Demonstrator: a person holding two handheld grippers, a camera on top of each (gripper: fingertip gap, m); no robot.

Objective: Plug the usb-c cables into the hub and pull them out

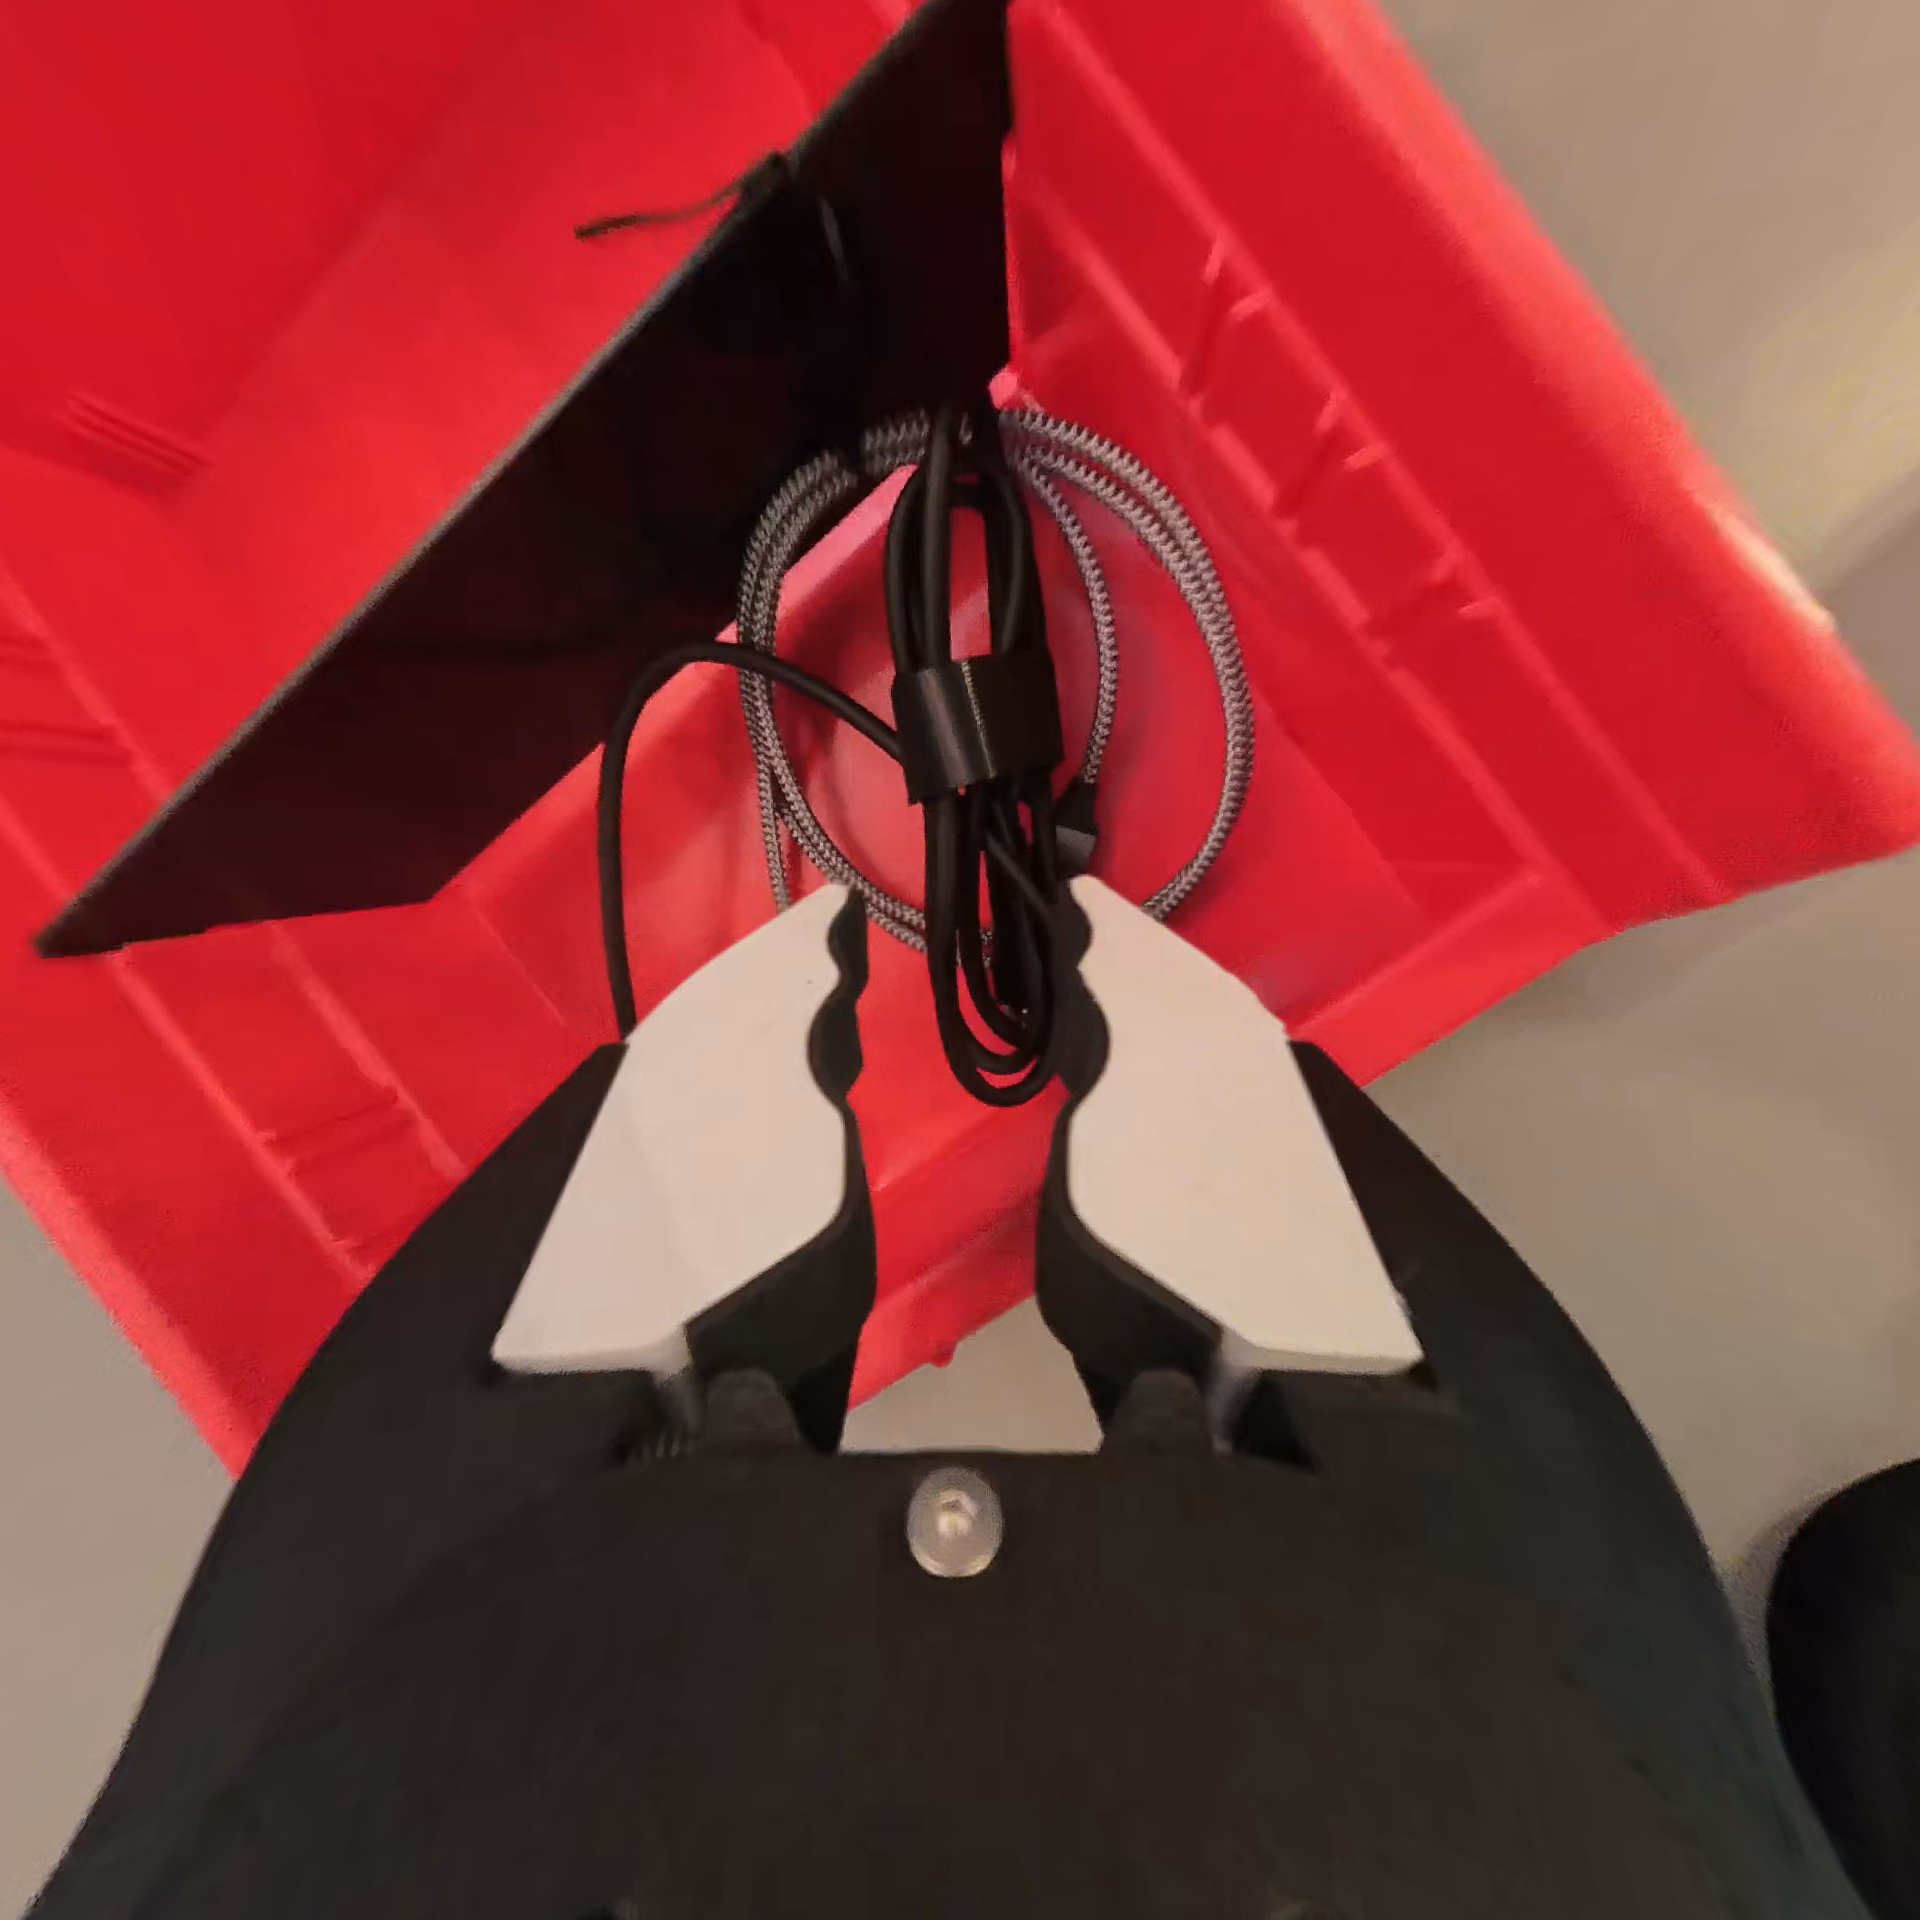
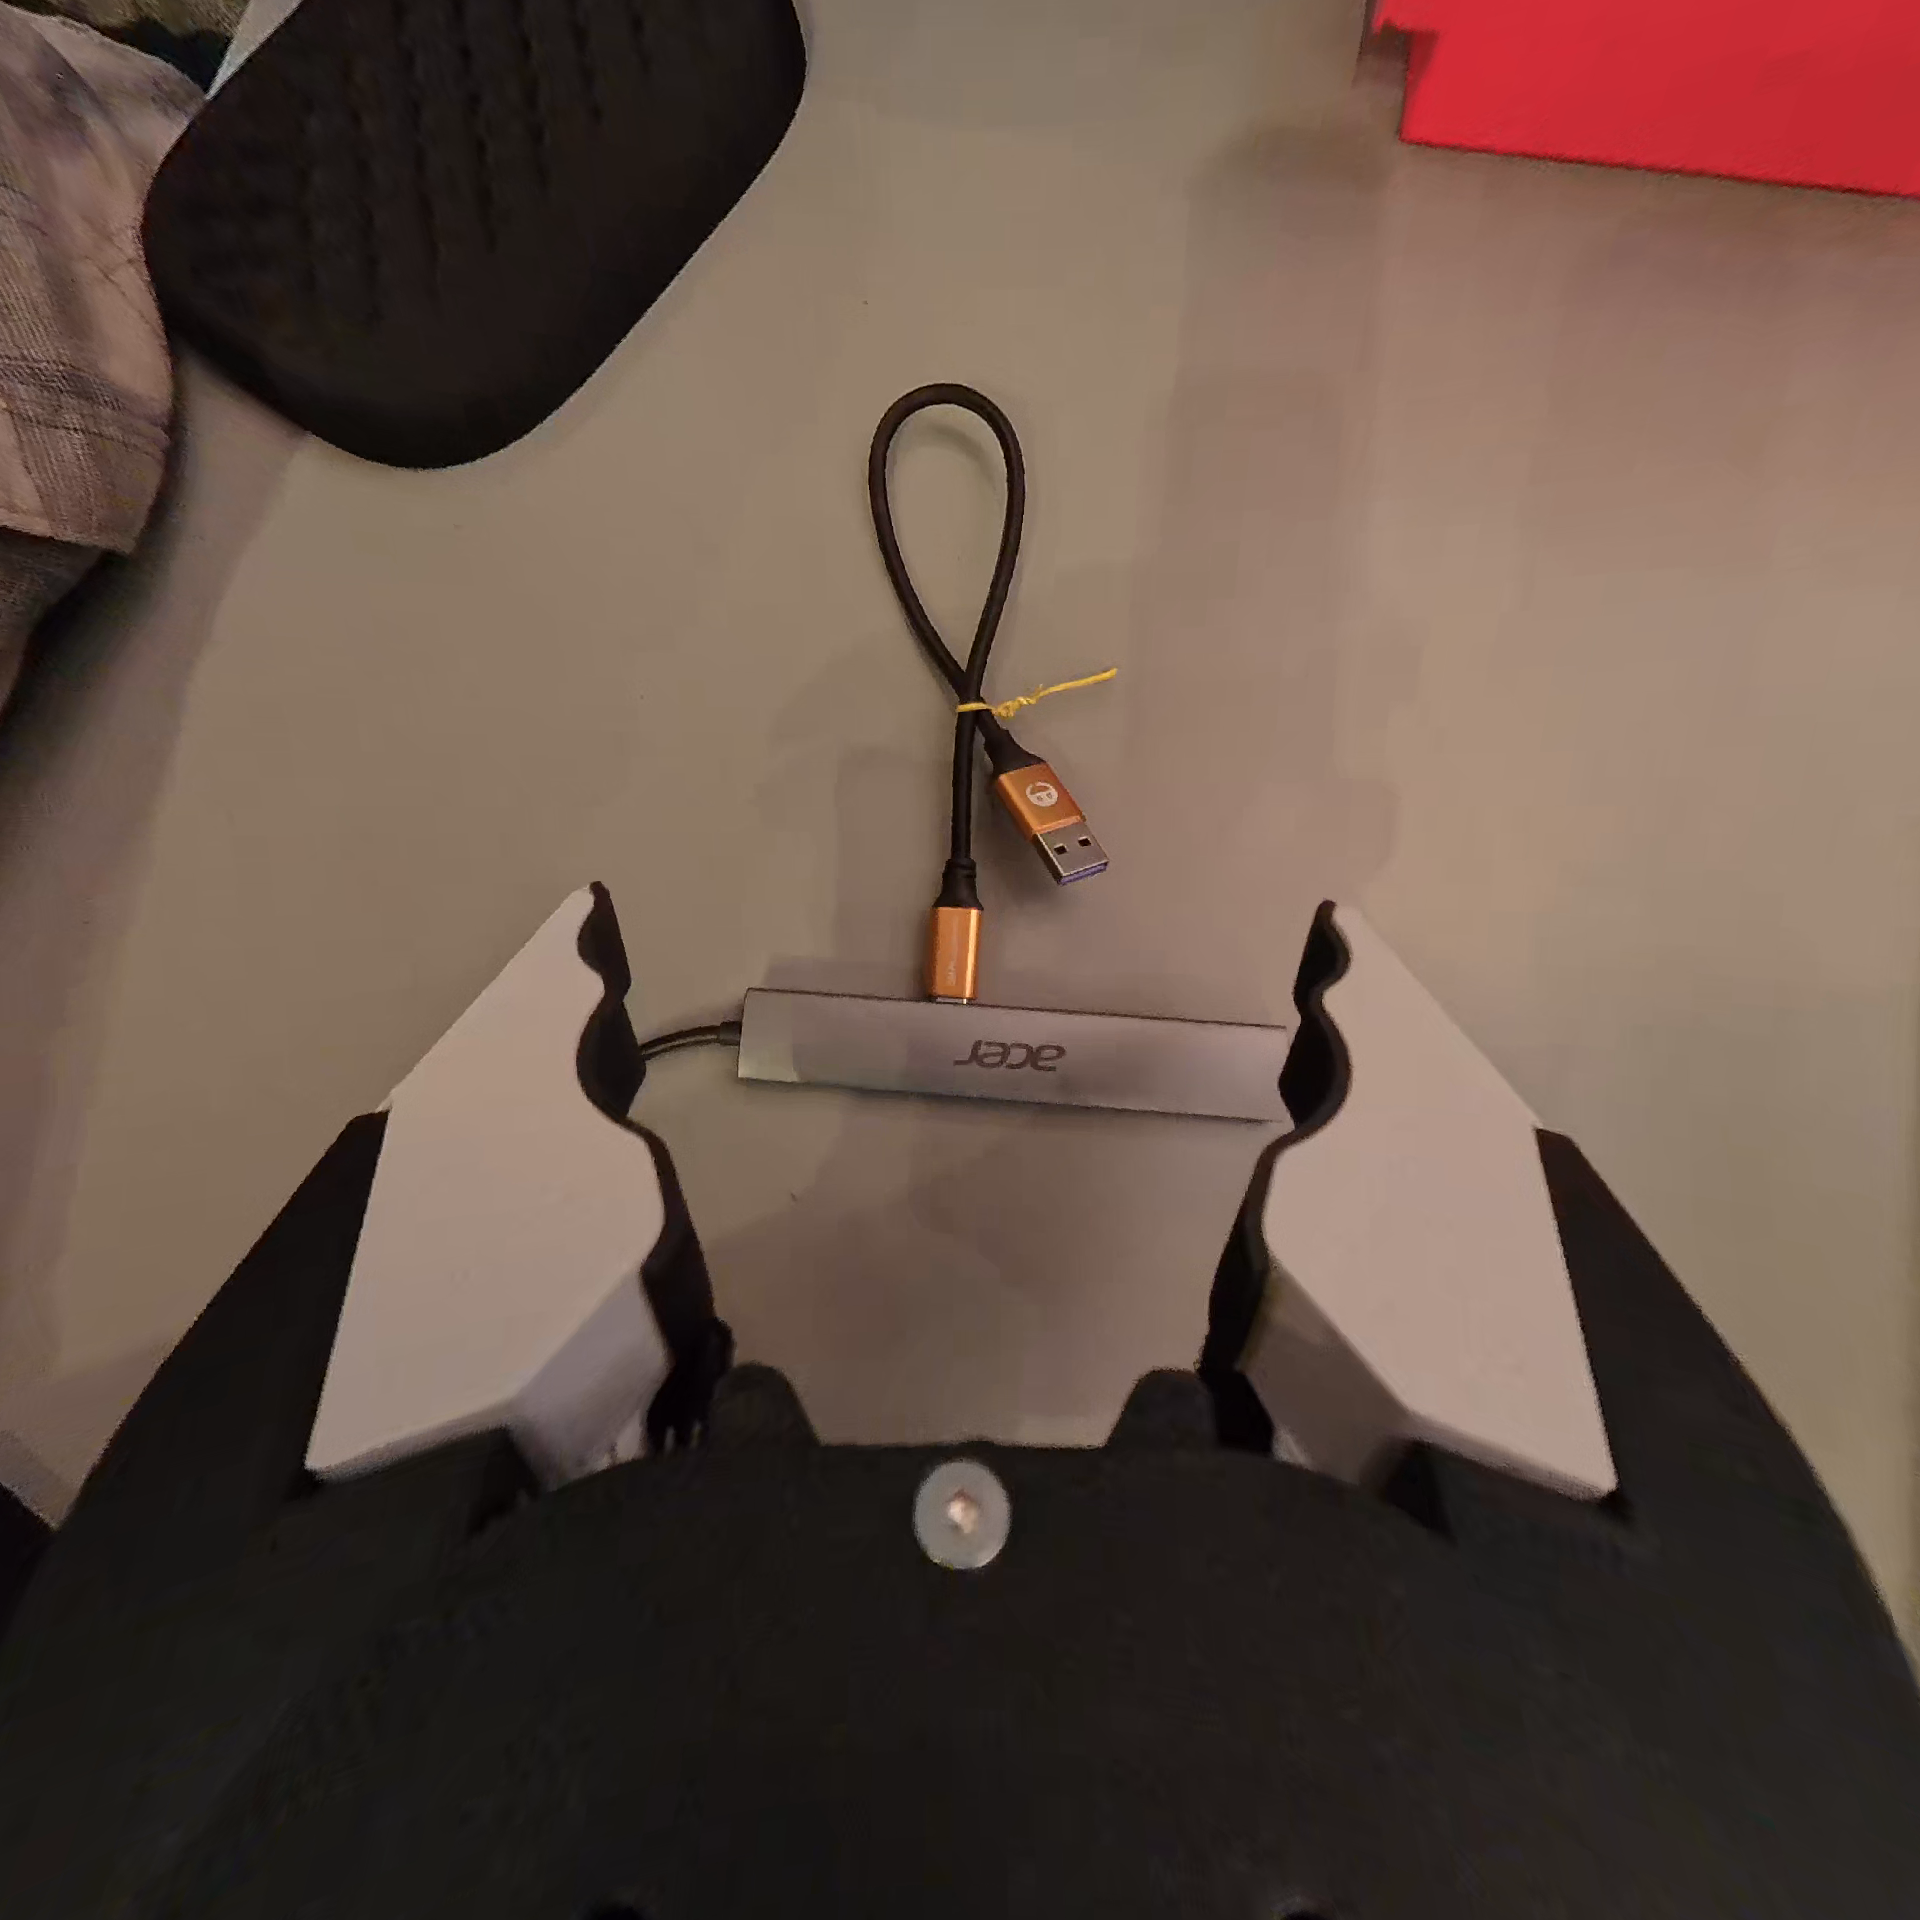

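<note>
Jaws of our left gripper [image 1: 966,904] stand narrowly apart around the lower loop of a bundled black cable [image 1: 982,810], which lies in the red bin [image 1: 1351,520] on top of a coiled braided cable [image 1: 1174,582]; we cannot tell whether they pinch it. If we lift now, the two coils may snag and rise together. Our right gripper [image 2: 961,904] is spread wide and holds nothing, flanking the grey hub [image 2: 1018,1055] on the table [image 2: 1558,727]. An orange-tipped cable [image 2: 948,582] is already plugged in; closing off-centre could skew the hub and strain that plug.
</note>
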